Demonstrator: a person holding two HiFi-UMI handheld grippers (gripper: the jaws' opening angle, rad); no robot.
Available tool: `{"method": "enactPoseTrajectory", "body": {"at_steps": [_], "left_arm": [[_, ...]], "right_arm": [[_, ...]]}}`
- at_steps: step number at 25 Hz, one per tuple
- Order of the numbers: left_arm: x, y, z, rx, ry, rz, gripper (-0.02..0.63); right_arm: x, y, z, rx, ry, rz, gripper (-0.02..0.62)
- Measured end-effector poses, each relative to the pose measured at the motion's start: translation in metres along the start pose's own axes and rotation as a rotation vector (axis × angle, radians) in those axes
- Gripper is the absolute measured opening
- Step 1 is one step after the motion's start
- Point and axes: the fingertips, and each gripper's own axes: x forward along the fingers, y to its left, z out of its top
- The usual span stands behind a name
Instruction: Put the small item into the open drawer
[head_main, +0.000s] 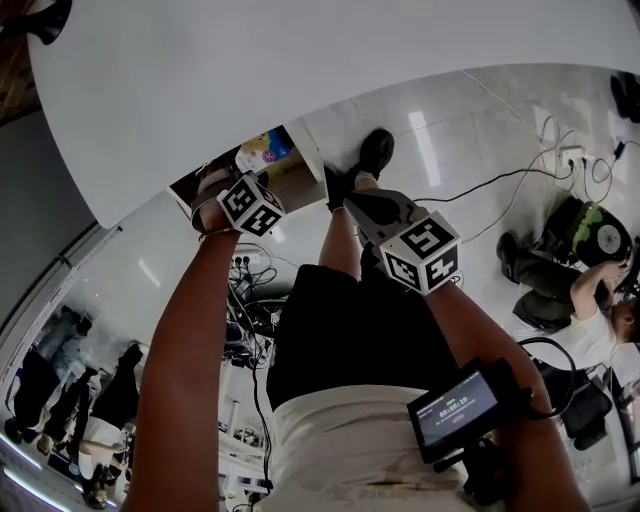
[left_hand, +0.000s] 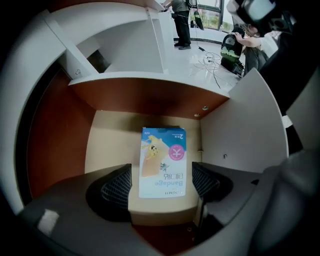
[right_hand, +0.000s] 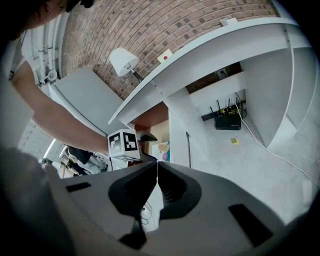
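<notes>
Two grippers, one small box, one open drawer. Box (left_hand: 162, 162) flat on the drawer floor, middle of the left gripper view. Left gripper (left_hand: 161, 182) loose with jaws wide apart, one jaw on each side of the box's near end, a thin gap on both sides. Right gripper (right_hand: 157, 172) pinched tight on nothing, low in the middle of its own view, out in open air. Drawer (left_hand: 55, 145) with a brown wall at left and a white wall at right. Wide bare floor left of the box, only a thin strip at right.

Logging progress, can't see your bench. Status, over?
Left tongs open over the drawer. Right tongs shut, empty. Bandage box lies flat in drawer. Nothing in the way.
</notes>
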Motion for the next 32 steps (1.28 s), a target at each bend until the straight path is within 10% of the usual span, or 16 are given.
{"method": "enactPoseTrajectory", "body": {"at_steps": [16,32], "left_arm": [[-0.078,-0.01,-0.029,-0.159,-0.062,0.028,0.066],[-0.143,-0.031,-0.033,-0.328,-0.101,0.001,0.006]], "right_arm": [[-0.002,0.032,0.023,-0.078,0.061,0.011,0.006],[-0.018,0.06,0.056,-0.138,0.078,0.006,0.006]]}}
